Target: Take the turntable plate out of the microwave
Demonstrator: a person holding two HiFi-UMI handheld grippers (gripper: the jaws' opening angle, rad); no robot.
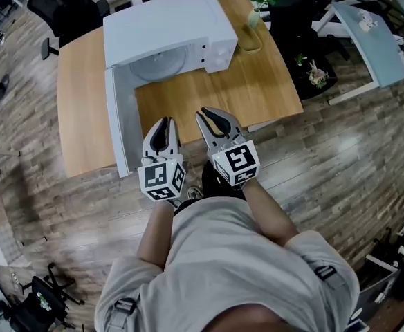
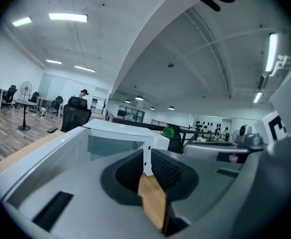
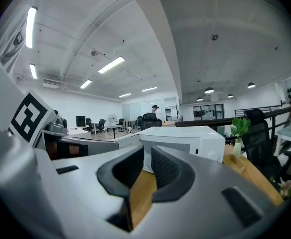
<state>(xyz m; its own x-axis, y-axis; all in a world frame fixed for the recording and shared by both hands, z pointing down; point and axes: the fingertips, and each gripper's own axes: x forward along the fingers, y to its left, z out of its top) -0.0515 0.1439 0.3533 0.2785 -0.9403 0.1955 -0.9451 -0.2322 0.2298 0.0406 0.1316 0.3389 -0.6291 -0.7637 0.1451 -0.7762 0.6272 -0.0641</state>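
A white microwave [image 1: 167, 30] stands at the back of a wooden table [image 1: 257, 88], its door [image 1: 119, 123] swung wide open to the left. Inside the cavity lies the round glass turntable plate [image 1: 159, 64], partly hidden by the top. Both grippers hover side by side over the table's near edge, well short of the oven. My left gripper [image 1: 164, 121] points at the door and opening. My right gripper [image 1: 209, 113] points at the bare wood. Each has its jaws a narrow slit apart with nothing between them. The microwave [image 3: 185, 138] sits straight ahead in the right gripper view.
A small potted plant [image 1: 255, 9] and a wooden dish [image 1: 249, 43] sit right of the microwave. A grey side table [image 1: 368, 40] stands off to the right and a black office chair [image 1: 57, 5] behind the table. Wood floor surrounds the table.
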